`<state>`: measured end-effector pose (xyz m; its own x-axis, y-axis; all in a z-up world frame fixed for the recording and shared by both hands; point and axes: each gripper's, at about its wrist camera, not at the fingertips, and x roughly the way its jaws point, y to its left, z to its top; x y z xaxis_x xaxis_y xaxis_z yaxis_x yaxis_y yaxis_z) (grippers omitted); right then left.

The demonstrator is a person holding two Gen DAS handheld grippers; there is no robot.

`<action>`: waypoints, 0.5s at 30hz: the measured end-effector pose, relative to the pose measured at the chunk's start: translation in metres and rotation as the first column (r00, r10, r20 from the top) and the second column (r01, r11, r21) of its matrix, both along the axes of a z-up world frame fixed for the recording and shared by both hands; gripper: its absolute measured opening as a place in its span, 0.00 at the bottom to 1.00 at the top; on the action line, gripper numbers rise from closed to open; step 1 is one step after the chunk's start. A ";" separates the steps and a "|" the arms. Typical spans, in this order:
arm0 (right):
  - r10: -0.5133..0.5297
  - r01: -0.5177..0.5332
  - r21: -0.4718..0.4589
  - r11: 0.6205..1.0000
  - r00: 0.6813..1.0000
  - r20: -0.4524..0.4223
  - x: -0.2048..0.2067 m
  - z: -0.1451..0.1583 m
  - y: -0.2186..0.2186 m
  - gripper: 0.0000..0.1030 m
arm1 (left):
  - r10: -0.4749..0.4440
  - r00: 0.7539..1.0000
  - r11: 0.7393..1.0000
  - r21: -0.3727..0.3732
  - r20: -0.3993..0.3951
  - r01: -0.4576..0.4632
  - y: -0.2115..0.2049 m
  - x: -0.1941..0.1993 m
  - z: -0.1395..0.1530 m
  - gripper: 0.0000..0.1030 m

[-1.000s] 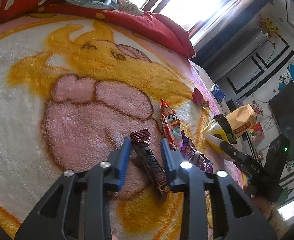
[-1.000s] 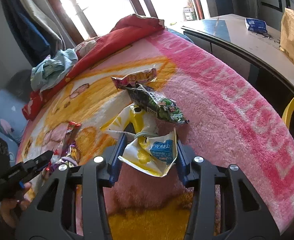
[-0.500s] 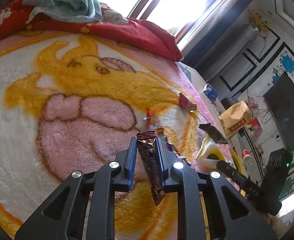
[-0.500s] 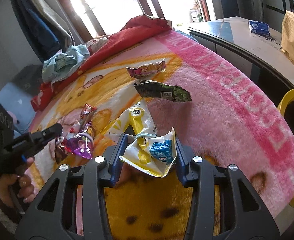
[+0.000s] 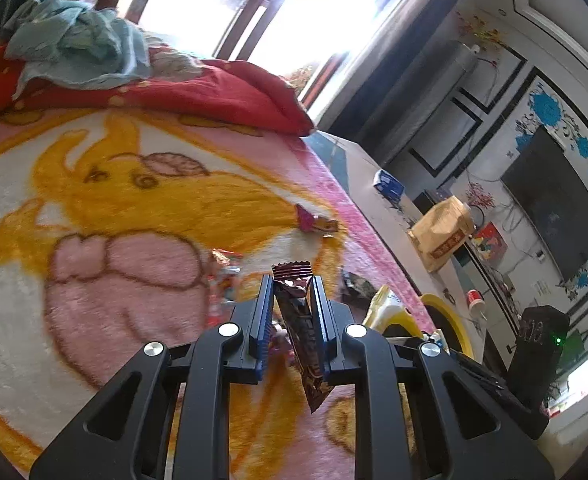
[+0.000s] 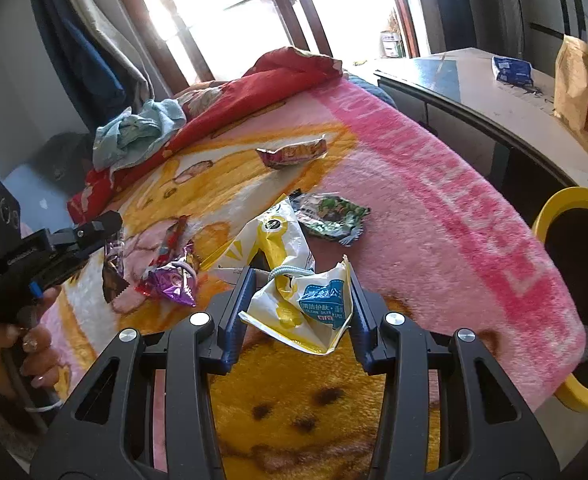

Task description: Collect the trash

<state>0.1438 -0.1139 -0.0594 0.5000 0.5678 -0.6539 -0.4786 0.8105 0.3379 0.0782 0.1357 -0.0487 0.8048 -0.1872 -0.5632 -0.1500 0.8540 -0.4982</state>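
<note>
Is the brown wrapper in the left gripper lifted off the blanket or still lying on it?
Lifted. The left gripper pinches the brown wrapper upright; in the right wrist view its lower end hangs free above the blanket.

Cartoon blanket [image 6: 434, 200] (pink-edged) — red quilt [image 5: 222, 96], blue cloth [image 5: 74, 52] atop; paper bag [image 6: 582, 96] on counter [image 6: 474, 92].

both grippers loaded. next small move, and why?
Probably carry the right gripper sideways over the yellow-rimmed bin and release. It is shut on the yellow-and-white pouch, and the bin sits just off the blanket's edge on that side. The left gripper, shut on the dark brown wrapper, can follow. Other wrappers remain on the blanket.
</note>
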 end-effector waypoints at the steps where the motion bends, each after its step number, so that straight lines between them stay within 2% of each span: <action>1: -0.004 0.004 0.001 1.000 1.000 0.003 0.000 0.001 -0.001 0.35 | -0.009 1.000 1.000 0.004 0.004 0.009 -0.003 0.002 0.002 0.18; 15: -0.076 0.075 0.021 0.997 0.996 0.042 0.003 0.016 -0.032 0.35 | -0.130 0.990 0.991 0.039 0.059 0.128 -0.051 0.030 0.022 0.18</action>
